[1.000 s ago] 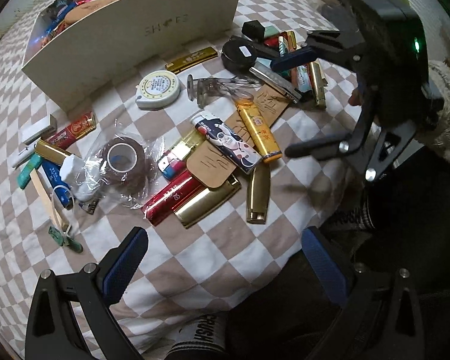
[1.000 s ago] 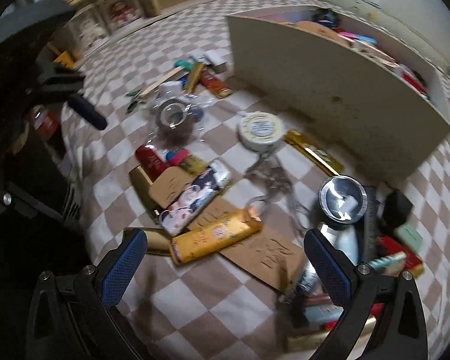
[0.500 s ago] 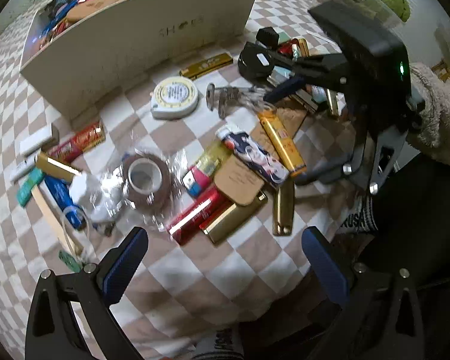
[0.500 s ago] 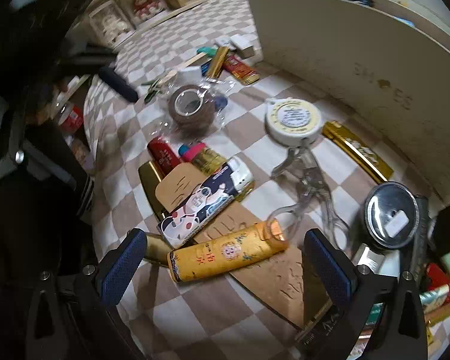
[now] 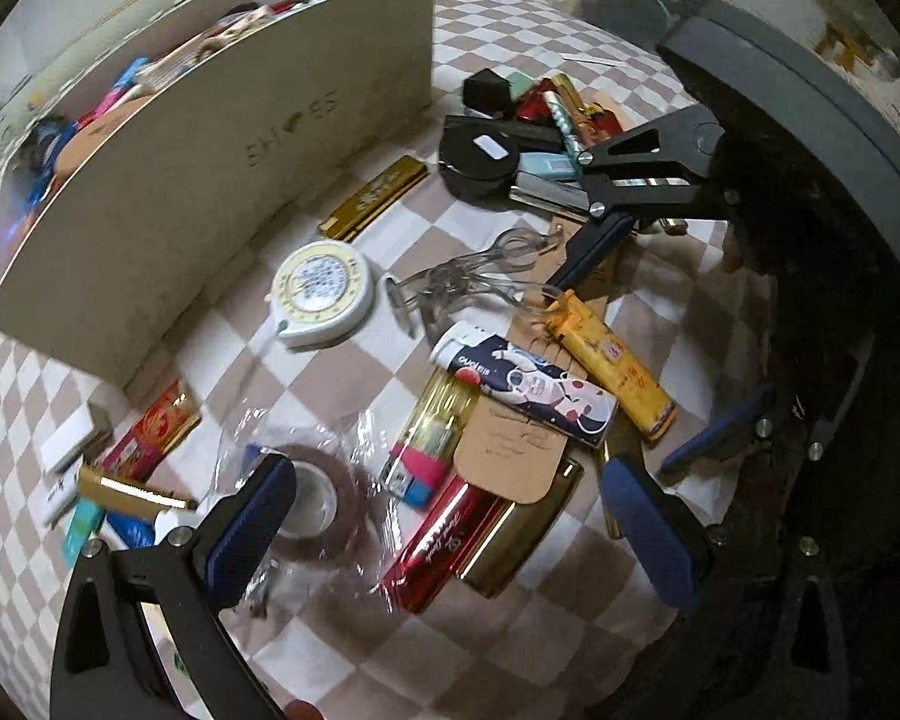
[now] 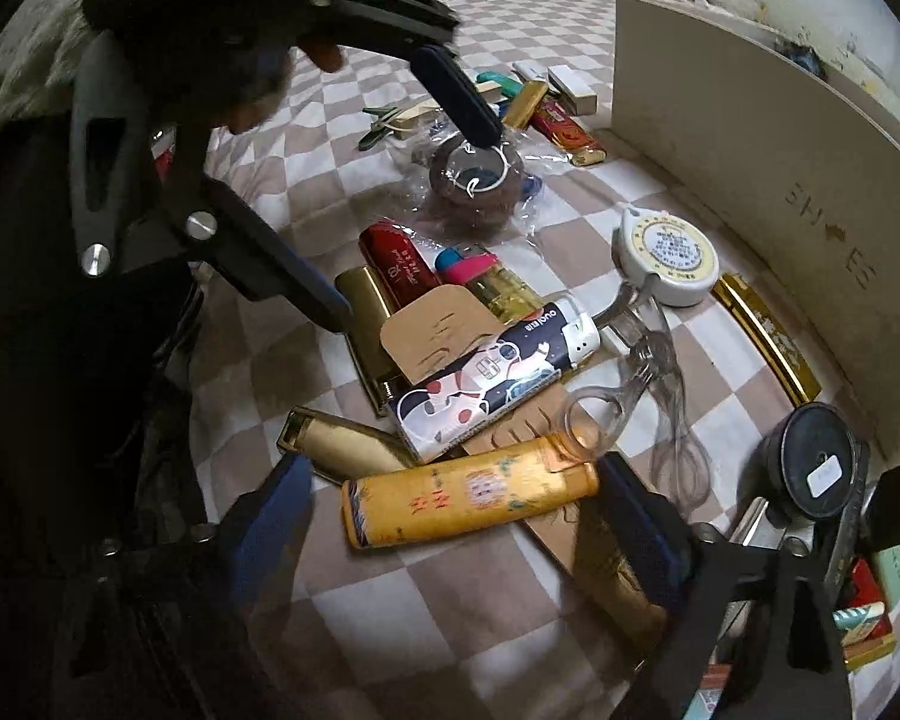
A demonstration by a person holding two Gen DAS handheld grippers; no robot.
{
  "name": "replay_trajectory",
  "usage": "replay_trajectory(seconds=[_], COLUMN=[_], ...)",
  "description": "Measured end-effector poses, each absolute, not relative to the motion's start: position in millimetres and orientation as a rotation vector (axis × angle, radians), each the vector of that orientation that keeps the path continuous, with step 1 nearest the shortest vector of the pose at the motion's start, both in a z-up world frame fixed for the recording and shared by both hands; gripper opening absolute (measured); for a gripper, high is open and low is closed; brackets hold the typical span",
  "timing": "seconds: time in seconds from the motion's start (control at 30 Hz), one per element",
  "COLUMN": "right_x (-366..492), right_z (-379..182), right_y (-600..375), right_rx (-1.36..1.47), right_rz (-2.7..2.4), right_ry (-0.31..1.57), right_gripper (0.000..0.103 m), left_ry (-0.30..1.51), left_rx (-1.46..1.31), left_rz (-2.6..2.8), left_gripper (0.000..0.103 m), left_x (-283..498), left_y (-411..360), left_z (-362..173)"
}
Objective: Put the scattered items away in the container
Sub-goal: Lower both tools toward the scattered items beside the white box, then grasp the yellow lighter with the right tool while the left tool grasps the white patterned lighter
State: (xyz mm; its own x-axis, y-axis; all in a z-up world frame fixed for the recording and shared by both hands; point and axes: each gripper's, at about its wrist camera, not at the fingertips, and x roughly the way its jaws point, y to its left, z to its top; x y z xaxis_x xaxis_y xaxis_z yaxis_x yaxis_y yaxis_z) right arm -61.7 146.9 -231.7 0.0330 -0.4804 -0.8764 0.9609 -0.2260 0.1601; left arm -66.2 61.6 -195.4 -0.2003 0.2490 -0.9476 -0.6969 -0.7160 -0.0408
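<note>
Now the long yellow lighter with red print point(image 6: 468, 504) lay on the brown cardboard piece point(image 6: 576, 534) on the checked cloth point(image 6: 450, 618), directly between the blue pads of the right gripper point(image 6: 450, 516). Half a second earlier this lighter was ahead of the pads; the right gripper had come down over it. Its jaws were closing, but the pads did not press on the lighter yet, so I judged it was not gripped.

Beside the lighter were the dark lighter with cartoon astronauts point(image 6: 492, 372), a gold metal case point(image 6: 336, 444) and clear plastic scissors point(image 6: 648, 384). The scissors handle touched the lighter's top end, so it could perhaps be pulled along when the lighter is lifted.

The left gripper point(image 5: 450, 516) had also come lower, and its fingers stood wide apart and held nothing. One pad was over the brown tape roll in clear plastic wrap point(image 5: 318, 498); the picture was blurred there, so whether it touched the wrap I could not tell.

The cream cardboard box point(image 5: 222, 138), the container, stood at the far side of the cloth with some items already inside. Many things were still scattered, so the tidying seemed far from finished.
</note>
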Motion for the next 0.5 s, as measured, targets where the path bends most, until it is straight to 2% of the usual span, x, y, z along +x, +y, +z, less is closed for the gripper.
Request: replay_trajectory(seconds=[0.17, 0.33, 0.5], right_x=[-61, -61, -46], right_z=[-230, -228, -229], right_y=[149, 155, 161], right_rx=[1.045, 1.032, 0.956], right_rz=[-1.52, -1.498, -1.466], right_ry=[0.651, 0.658, 0.752], right_gripper=[0.081, 0.08, 0.08], left_ry=[0.561, 0.586, 0.619], left_rx=[-1.395, -1.375, -1.353], left_rz=[1.916, 1.88, 1.871], left_gripper=[0.103, 0.103, 0.103], left_x=[-66, -67, -71], left_y=[67, 74, 80], left_z=[-197, -200, -204])
